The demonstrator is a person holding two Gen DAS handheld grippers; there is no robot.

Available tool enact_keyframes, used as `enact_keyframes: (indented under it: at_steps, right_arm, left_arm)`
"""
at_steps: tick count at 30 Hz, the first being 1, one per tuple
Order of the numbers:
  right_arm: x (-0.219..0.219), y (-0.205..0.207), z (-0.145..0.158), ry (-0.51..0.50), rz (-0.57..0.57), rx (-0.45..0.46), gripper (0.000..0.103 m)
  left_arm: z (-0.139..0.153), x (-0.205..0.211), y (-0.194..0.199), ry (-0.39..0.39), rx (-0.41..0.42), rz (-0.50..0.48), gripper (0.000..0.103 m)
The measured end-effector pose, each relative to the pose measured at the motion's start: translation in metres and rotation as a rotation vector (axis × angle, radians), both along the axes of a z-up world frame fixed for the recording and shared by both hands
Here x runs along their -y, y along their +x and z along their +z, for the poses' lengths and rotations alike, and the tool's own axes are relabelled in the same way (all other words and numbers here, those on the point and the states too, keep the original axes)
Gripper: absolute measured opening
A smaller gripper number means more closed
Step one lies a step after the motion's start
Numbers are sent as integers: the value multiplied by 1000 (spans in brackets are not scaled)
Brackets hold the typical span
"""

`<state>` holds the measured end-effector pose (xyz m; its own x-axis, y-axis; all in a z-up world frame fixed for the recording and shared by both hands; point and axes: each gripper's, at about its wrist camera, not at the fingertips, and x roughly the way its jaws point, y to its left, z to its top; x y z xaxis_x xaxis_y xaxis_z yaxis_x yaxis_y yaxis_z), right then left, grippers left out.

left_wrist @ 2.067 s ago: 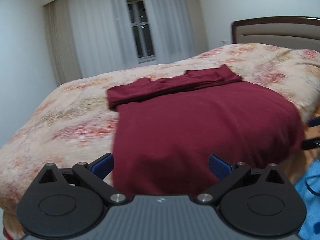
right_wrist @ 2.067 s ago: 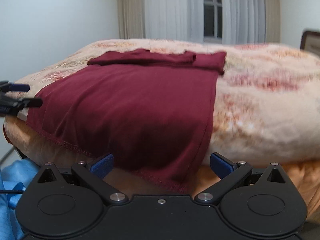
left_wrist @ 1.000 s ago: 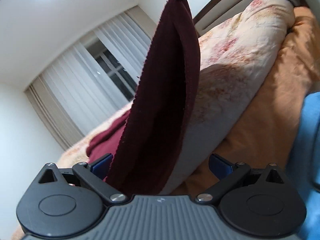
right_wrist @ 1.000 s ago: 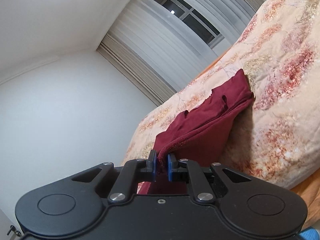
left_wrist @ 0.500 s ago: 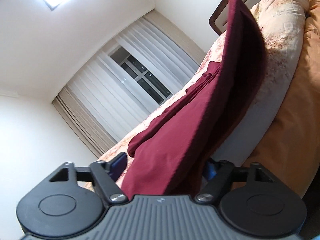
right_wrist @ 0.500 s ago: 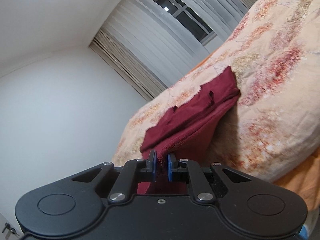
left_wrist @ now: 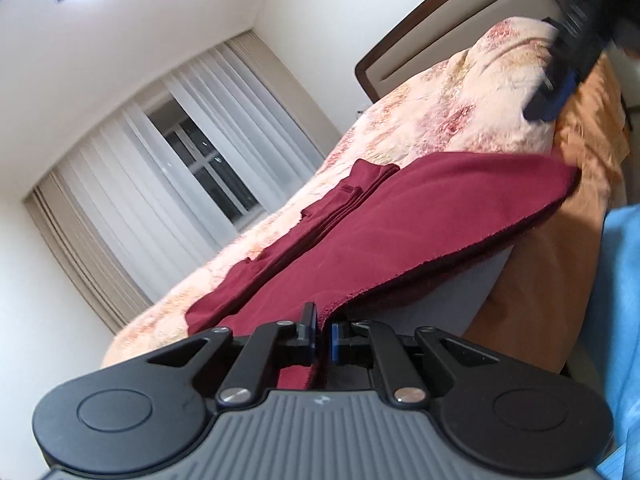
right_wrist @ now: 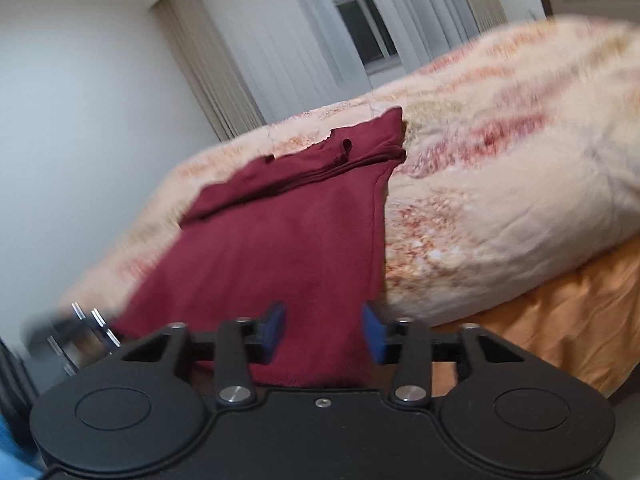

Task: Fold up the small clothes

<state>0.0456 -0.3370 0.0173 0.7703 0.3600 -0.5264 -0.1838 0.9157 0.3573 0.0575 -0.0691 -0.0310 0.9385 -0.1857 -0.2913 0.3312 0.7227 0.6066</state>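
L gripper (left_wrist: pixel 322 334): jaws have just been closing, now pinched tight on the hem of the maroon garment (left_wrist: pixel 400 232), cloth caught betw. the blue pads. R gripper (right_wrist: pixel 323 332): jaws have just been opening, now abt half apart; garment hem lies betw. the pads, not pressed. In L view the R gripper shows blurred at upper right, off the cloth. Garment lies spread on the floral blanket (right_wrist: pixel 500 184), far end folded into a band, near edge overhanging the bed side. Orange sheet (right_wrist: pixel 560 308) below the blanket. Wooden headboard (left_wrist: pixel 440 20), sheer curtains over a window (left_wrist: pixel 200 152), ceiling light on.
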Motion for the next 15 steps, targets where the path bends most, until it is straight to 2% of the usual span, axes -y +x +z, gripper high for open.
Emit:
enact_keyframes:
  at_steps: [3, 8, 13, 14, 15]
  right_arm:
    - [-18, -8, -3, -154, 61, 81, 64]
    - [-54, -23, -8, -306, 240, 213, 74]
    - [-89, -29, -20, -476, 373, 287, 73]
    - [-95, -27, -24, -515, 380, 297, 69]
    - [-101, -26, -29, -562, 382, 305, 59]
  left_arm:
    - [14, 1, 2, -31, -52, -9, 7]
    - [36, -8, 18, -107, -138, -3, 7]
    - [39, -7, 27, -124, -148, 1, 7]
    - [39, -7, 27, -125, -148, 2, 7]
    - [38, -6, 26, -127, -149, 5, 7]
